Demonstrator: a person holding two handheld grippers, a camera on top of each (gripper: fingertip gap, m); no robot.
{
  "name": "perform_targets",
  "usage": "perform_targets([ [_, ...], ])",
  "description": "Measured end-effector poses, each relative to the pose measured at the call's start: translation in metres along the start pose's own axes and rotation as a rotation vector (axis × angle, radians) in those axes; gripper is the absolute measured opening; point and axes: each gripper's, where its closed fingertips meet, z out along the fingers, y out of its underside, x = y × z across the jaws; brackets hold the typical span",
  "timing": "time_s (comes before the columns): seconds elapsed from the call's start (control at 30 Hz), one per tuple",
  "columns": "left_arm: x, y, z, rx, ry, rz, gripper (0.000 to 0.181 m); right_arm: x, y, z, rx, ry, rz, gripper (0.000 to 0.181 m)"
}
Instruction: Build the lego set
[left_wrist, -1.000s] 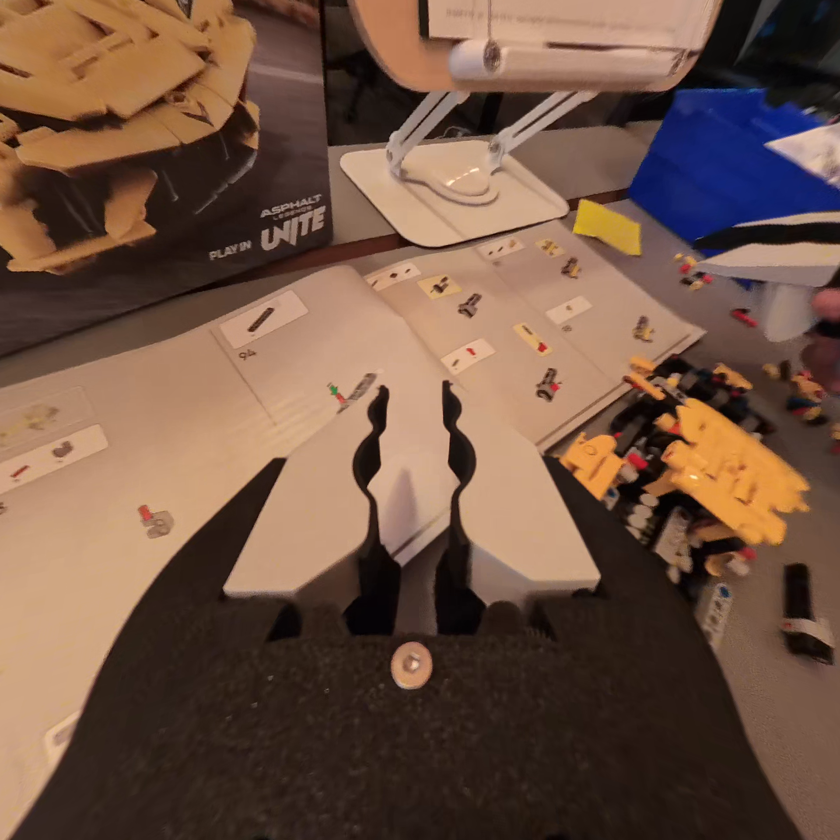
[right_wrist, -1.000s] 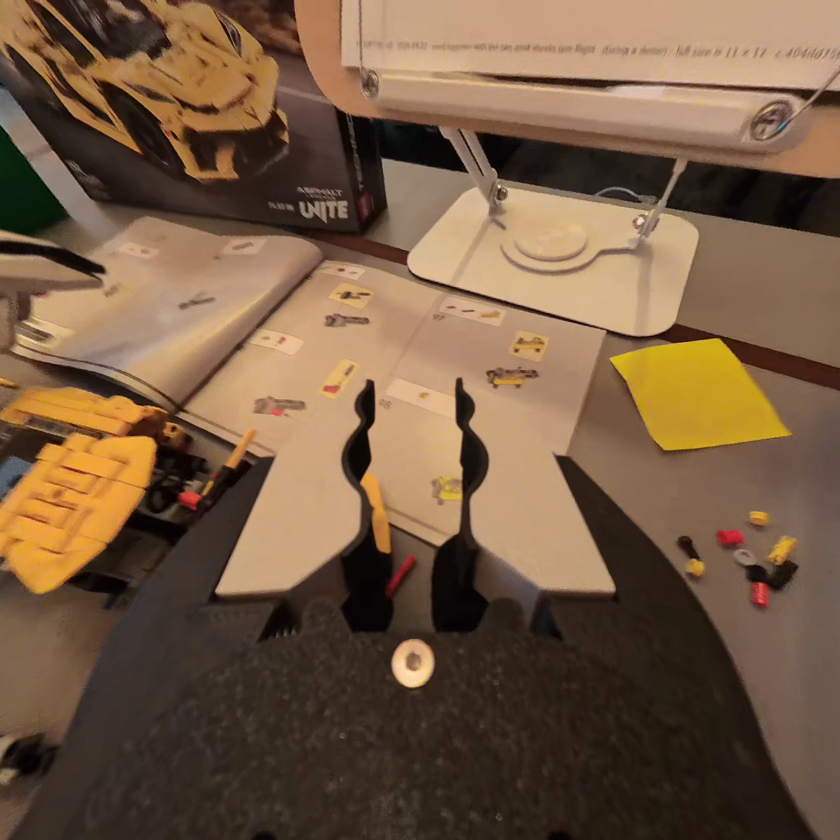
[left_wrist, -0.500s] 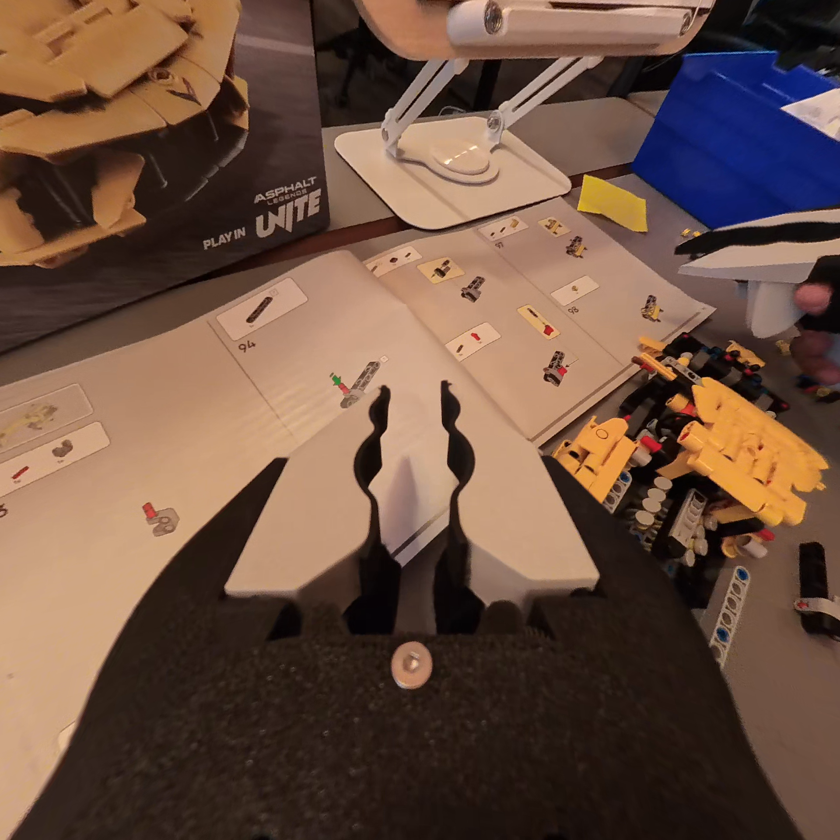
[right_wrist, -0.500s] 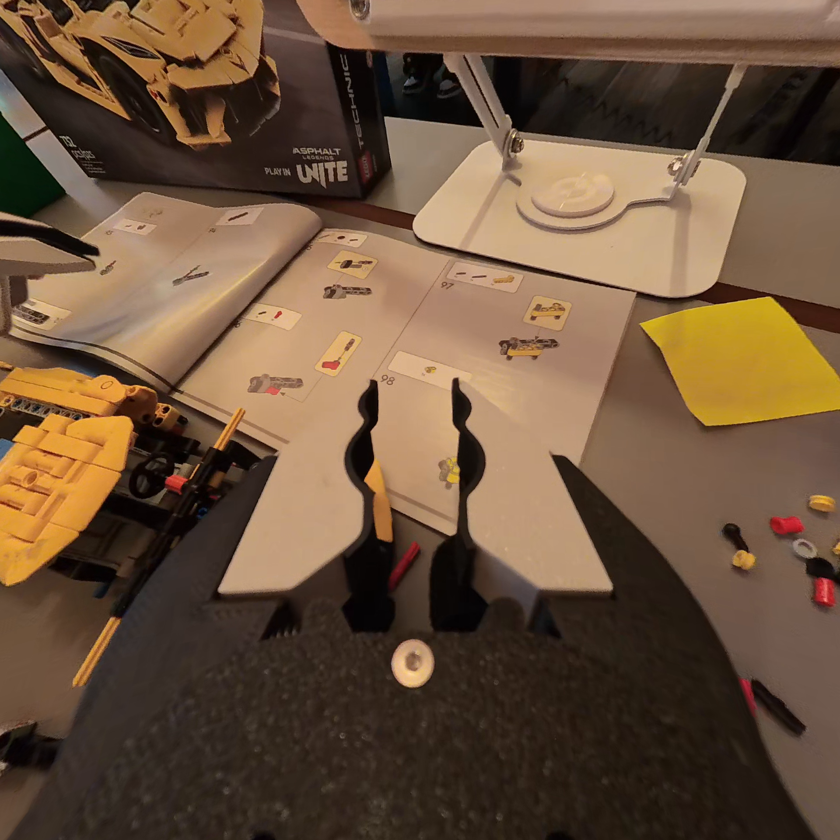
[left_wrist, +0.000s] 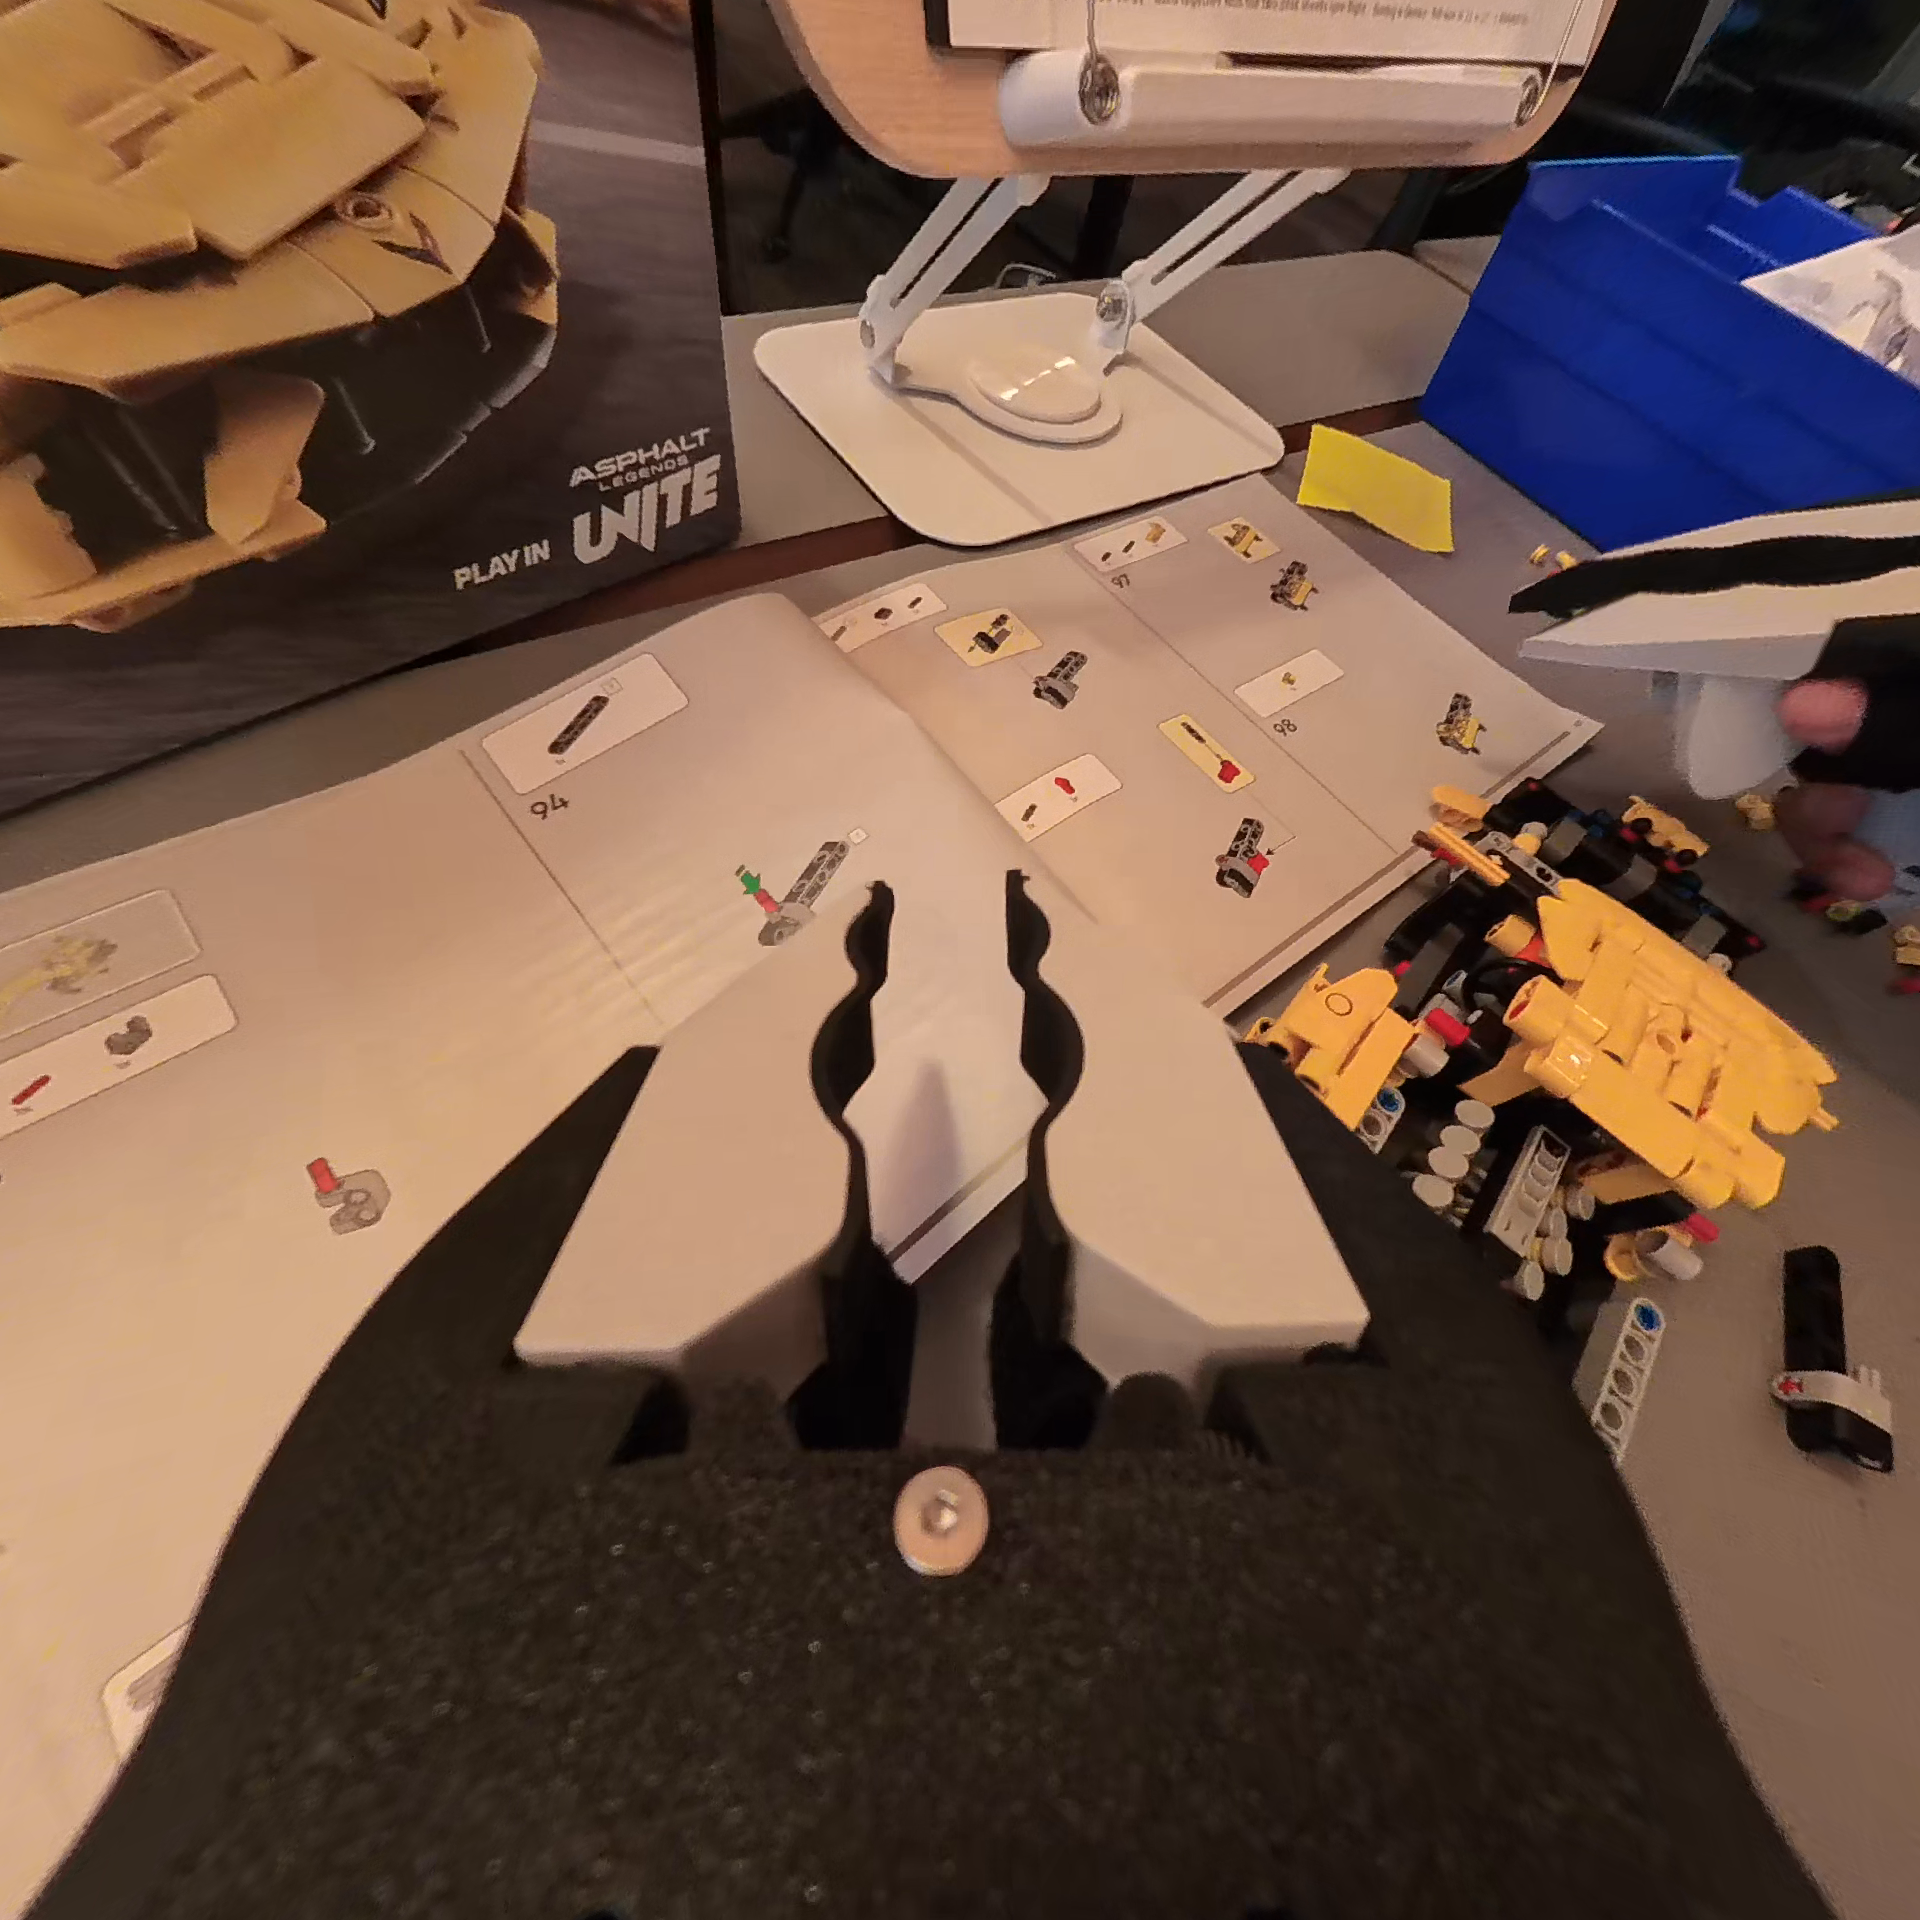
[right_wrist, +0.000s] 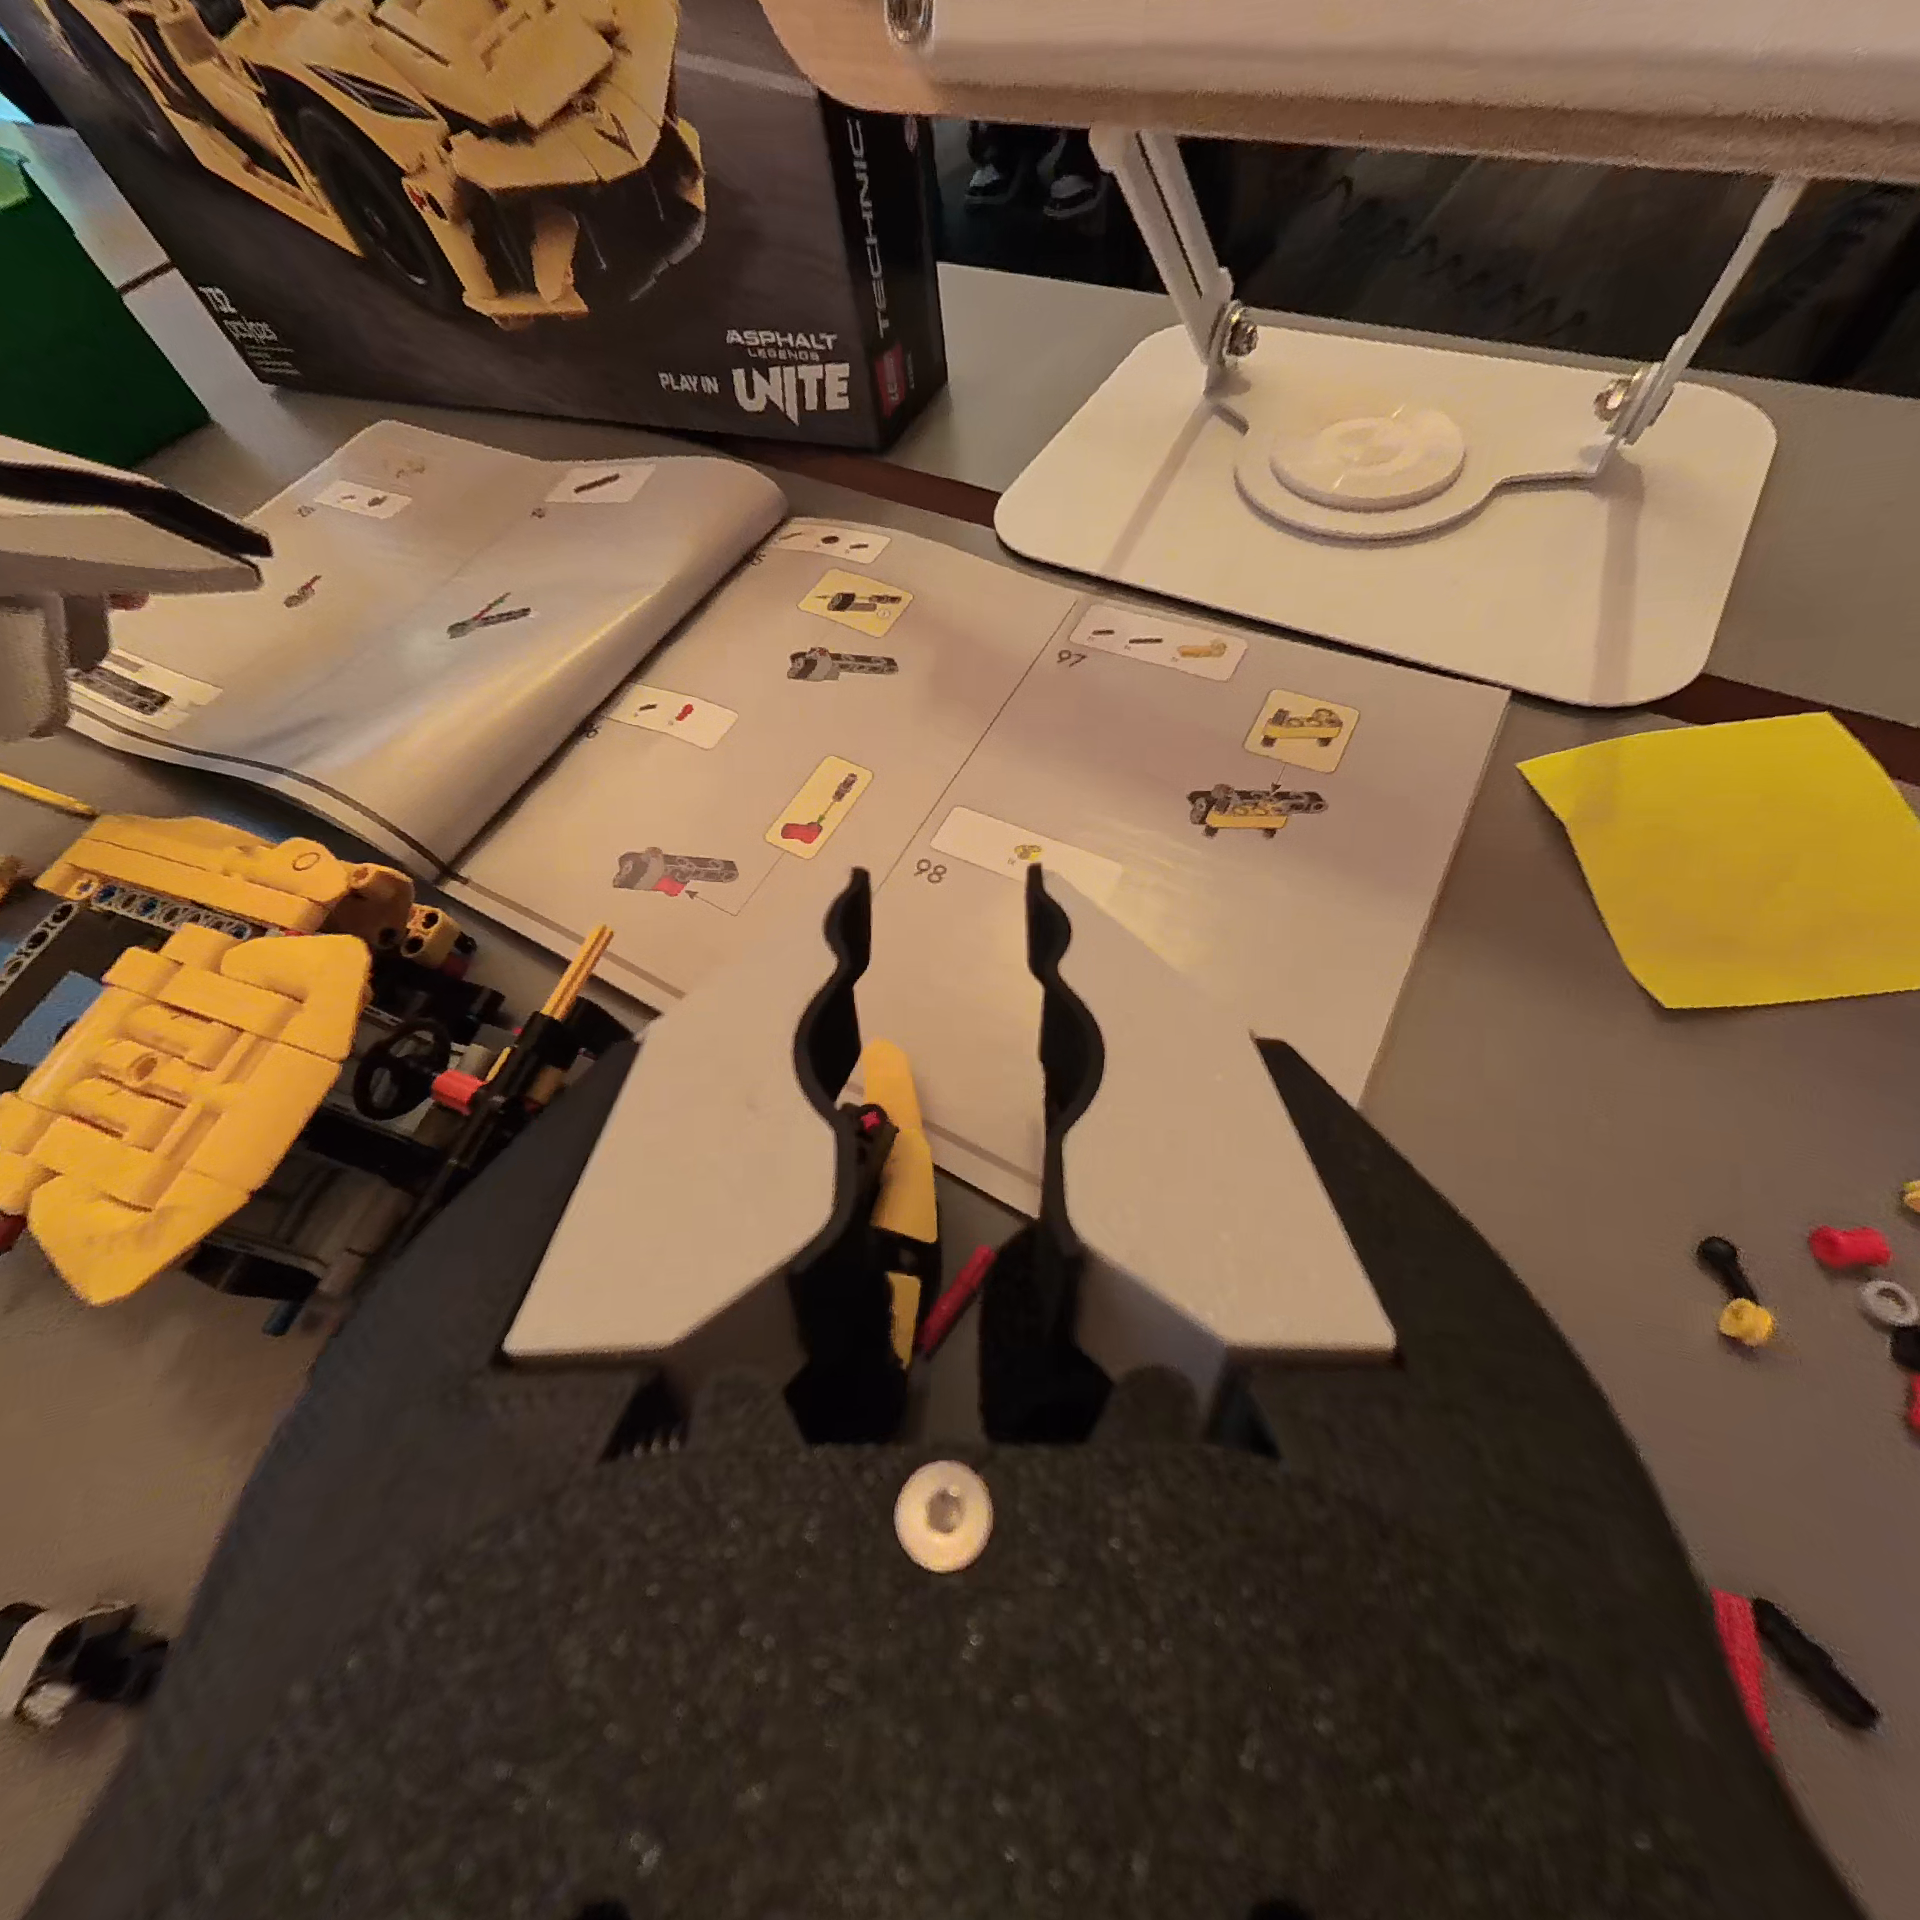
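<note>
Left wrist view shows the left gripper (left_wrist: 943, 899) hanging over the open instruction booklet (left_wrist: 665, 831), its jaws apart and holding nothing. Just right of the booklet lies the half-built yellow car (left_wrist: 1600, 1049), with a grey beam (left_wrist: 1623, 1371) and a black piece (left_wrist: 1823, 1351) loose beside it. Farther off stand the set's box (left_wrist: 312, 312), a white stand (left_wrist: 1018, 416), a yellow paper note (left_wrist: 1371, 488) and a blue bin (left_wrist: 1683, 343).

From the right wrist view, the right gripper (right_wrist: 943, 883) hovers over the booklet's near corner with its jaws apart too; a yellow piece (right_wrist: 902, 1143) and a red pin (right_wrist: 954, 1299) show in the gap, but whether they lie on the table or touch a jaw I cannot tell. The car sits to its left, and small loose parts (right_wrist: 1829, 1278) are scattered to its right.

Judging by this, the build is well under way: body panels are on, yet open framework and many spare parts remain, so plenty of steps are left.
</note>
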Motion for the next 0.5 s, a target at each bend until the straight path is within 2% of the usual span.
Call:
perform_targets([
  [0.23, 0.009, -0.006, -0.005, 0.000, -0.009, 0.046, 0.022, -0.021, -0.006, -0.006, -0.011, -0.099, -0.031, 0.032],
  [0.33, 0.021, -0.008, -0.010, -0.018, 0.034, 0.055, 0.022, -0.048, -0.005, -0.008, -0.034, -0.226, -0.067, 0.031],
  [0.5, 0.030, -0.007, -0.015, -0.049, 0.042, 0.081, 0.022, -0.047, 0.004, -0.009, -0.112, -0.184, -0.168, 0.031],
])
